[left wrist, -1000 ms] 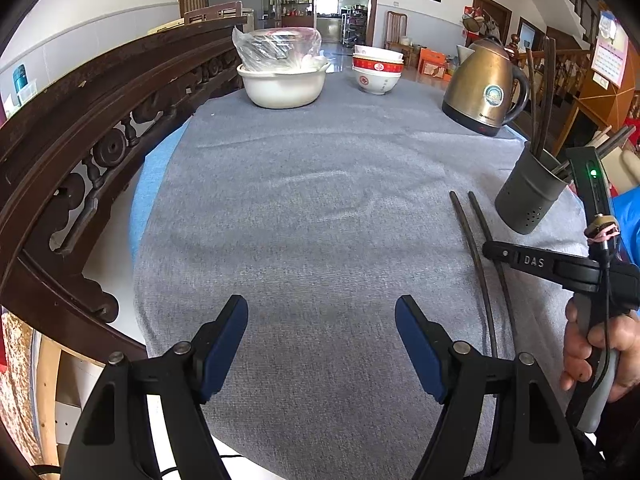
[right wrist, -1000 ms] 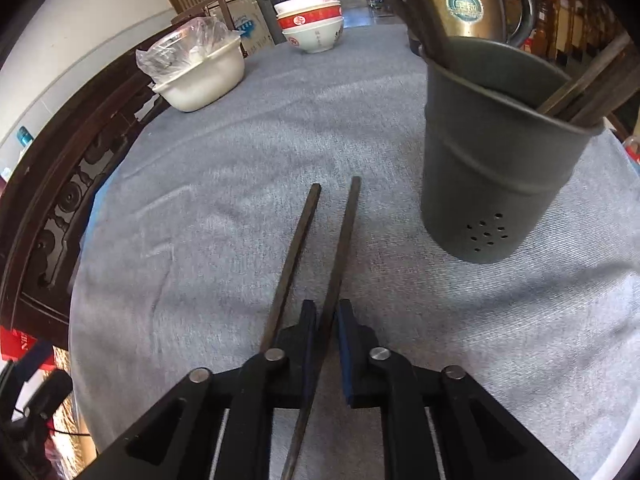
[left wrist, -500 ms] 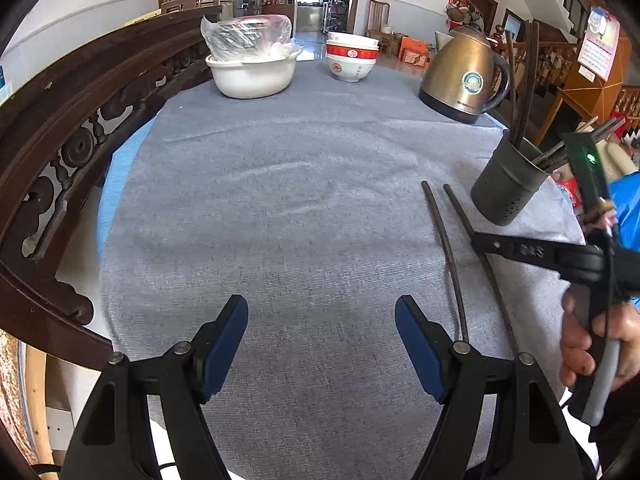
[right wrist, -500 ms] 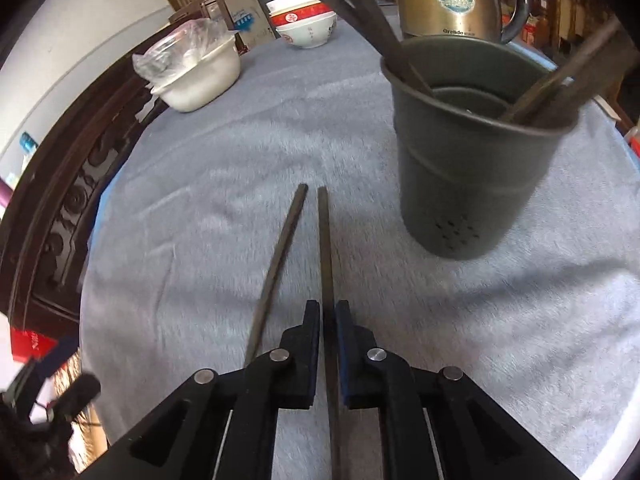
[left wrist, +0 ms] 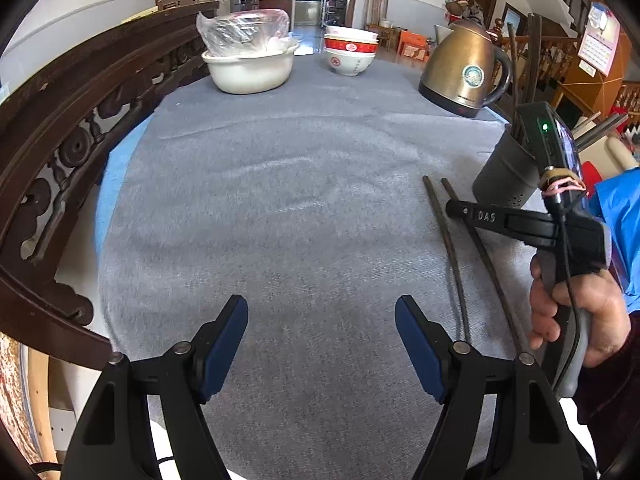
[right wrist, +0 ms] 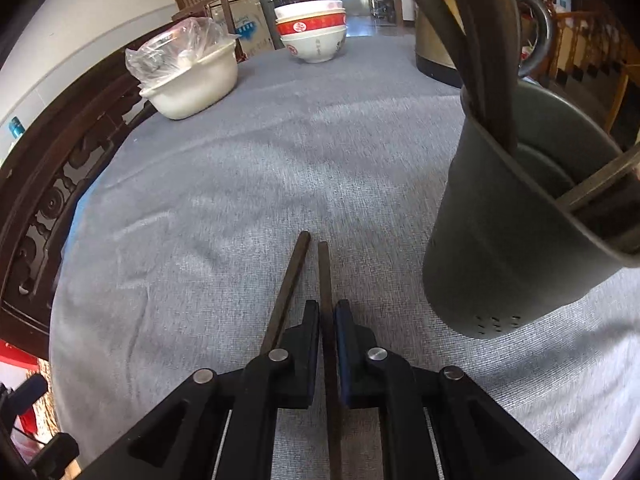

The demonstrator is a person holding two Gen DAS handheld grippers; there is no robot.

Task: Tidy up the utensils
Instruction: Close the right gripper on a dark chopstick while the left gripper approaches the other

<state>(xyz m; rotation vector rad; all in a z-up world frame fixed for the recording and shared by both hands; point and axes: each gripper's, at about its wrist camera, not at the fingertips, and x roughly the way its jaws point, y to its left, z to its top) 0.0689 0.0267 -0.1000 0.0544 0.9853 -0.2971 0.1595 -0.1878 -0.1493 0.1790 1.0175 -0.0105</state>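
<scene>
Two long dark chopsticks lie side by side on the grey tablecloth. My right gripper is shut on the right chopstick; the left chopstick lies free beside its left finger. In the left wrist view the right gripper sits across the held chopstick, with the free one beside it. A dark grey holder with several chopsticks in it stands just right of the gripper; it also shows in the left wrist view. My left gripper is open and empty over the cloth near the front edge.
A white basin with a plastic bag, stacked red-and-white bowls and a bronze kettle stand at the far side. A carved dark wooden chair back curves along the left edge.
The right gripper has closed in on the holder and swung the held chopstick nearly parallel to the free one. The left gripper has shifted slightly, still open.
</scene>
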